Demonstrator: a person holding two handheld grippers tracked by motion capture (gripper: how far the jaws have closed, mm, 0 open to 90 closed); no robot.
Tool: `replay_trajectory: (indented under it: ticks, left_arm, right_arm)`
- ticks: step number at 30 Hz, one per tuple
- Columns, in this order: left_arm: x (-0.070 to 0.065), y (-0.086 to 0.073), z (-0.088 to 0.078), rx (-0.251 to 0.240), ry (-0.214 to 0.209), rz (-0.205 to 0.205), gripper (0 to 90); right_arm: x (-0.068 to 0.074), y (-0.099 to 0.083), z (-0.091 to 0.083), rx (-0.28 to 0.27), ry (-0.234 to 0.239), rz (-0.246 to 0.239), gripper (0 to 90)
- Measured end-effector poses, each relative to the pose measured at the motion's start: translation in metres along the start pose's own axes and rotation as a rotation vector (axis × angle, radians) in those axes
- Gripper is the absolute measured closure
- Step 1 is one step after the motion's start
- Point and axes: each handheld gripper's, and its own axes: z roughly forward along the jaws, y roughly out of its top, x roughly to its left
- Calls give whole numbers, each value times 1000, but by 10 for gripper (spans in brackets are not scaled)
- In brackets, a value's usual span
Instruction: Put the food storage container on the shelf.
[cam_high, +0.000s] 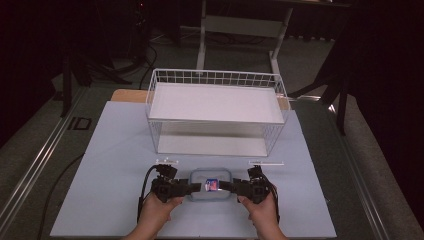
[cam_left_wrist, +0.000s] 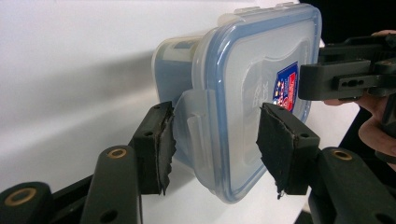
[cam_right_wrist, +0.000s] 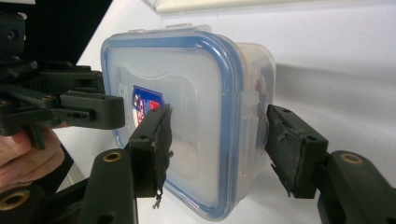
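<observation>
Food container: a clear plastic box (cam_high: 211, 184) with a blue-rimmed snap lid and a red and blue label, lying on the table between the two sets of jaws.
Left gripper (cam_left_wrist: 212, 140): its jaws straddle one short end of the box, one pad against the side clip, the other over the lid; they stand closed on that end.
Right gripper (cam_right_wrist: 219, 144): its jaws straddle the opposite short end around the other clip; small gaps show between pads and plastic, so a firm grip cannot be told.
Hidden or unclear: the label's print is too small to read; the box contents are blurred behind the cloudy wall beyond the left jaws; both pads are frayed at their edges; the person's forearms are cut off at the bottom of the high view.
Table (cam_high: 115, 165): pale blue-white, matte.
Wire basket (cam_high: 216, 112): white, with a white shelf board, well beyond the jaws.
Room: dark, grey floor, a desk frame (cam_high: 240, 30) behind.
</observation>
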Motion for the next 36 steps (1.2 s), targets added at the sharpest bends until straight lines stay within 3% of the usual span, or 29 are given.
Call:
replay_trajectory:
  ticks: [12,13,17,29,34,36]
  left_arm:
    - [5,35,0,-78,6,29,482]
    - [9,42,4,-91,5,34,482]
    - [19,50,11,-105,2,31,482]
    - [40,73,30,-167,8,62,483]
    - [48,77,35,-164,29,63,481]
    - [51,79,38,-158,30,58,480]
  right_arm:
    - [-2,36,-2,-102,-9,-37,425]
    - [-5,46,0,-114,-13,-31,425]
    - [-12,56,6,-136,-26,-28,425]
    - [-34,71,24,-209,-27,3,422]
    - [-42,72,36,-220,-16,43,418]
    - [-44,72,41,-222,-22,36,415]
